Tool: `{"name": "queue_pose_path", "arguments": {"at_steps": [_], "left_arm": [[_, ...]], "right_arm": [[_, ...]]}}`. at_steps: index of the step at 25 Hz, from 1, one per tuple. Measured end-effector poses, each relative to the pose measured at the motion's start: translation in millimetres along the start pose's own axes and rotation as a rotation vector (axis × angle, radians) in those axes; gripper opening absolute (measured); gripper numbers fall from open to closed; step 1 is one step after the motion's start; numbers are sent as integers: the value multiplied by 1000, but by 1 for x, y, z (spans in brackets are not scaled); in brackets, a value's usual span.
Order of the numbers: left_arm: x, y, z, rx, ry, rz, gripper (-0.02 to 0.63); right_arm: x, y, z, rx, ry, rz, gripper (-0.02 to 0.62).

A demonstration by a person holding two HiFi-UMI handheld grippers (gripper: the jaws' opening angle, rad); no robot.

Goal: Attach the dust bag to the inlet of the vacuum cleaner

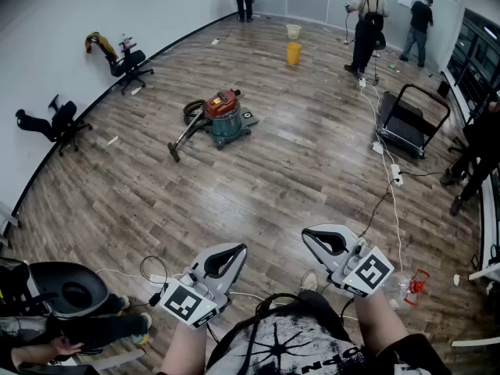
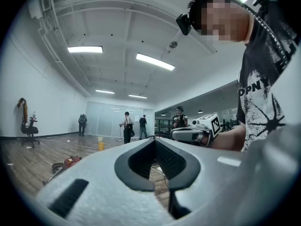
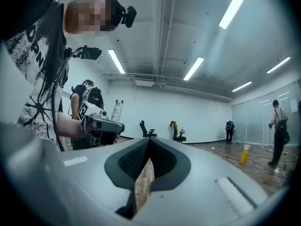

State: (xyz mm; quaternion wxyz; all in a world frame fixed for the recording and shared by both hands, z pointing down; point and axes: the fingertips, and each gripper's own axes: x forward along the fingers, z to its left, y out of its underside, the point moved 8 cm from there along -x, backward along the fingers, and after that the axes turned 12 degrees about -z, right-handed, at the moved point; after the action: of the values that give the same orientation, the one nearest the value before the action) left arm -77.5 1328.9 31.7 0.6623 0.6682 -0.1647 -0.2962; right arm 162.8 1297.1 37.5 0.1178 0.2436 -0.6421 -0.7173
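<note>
The vacuum cleaner (image 1: 225,117), a teal drum with a red top and a dark hose trailing left, stands on the wood floor far ahead of me; it also shows small in the left gripper view (image 2: 70,162). I see no dust bag in any view. My left gripper (image 1: 240,249) and right gripper (image 1: 308,236) are held level close to my body, far from the vacuum. Both are shut with nothing between the jaws. The left gripper's tips (image 2: 153,141) meet, as do the right gripper's (image 3: 148,141).
A yellow bucket (image 1: 294,52) stands beyond the vacuum. Office chairs (image 1: 130,63) line the left wall. A black cart (image 1: 408,120) and white cables (image 1: 393,180) lie at right. Several people stand at the far end. A black chair (image 1: 69,290) is at lower left.
</note>
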Motion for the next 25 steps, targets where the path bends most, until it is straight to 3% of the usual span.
{"name": "queue_pose_path", "arguments": {"at_steps": [25], "left_arm": [[2, 14, 1, -26, -25, 32, 0]], "right_arm": [[10, 11, 6, 56, -39, 0, 4]]}}
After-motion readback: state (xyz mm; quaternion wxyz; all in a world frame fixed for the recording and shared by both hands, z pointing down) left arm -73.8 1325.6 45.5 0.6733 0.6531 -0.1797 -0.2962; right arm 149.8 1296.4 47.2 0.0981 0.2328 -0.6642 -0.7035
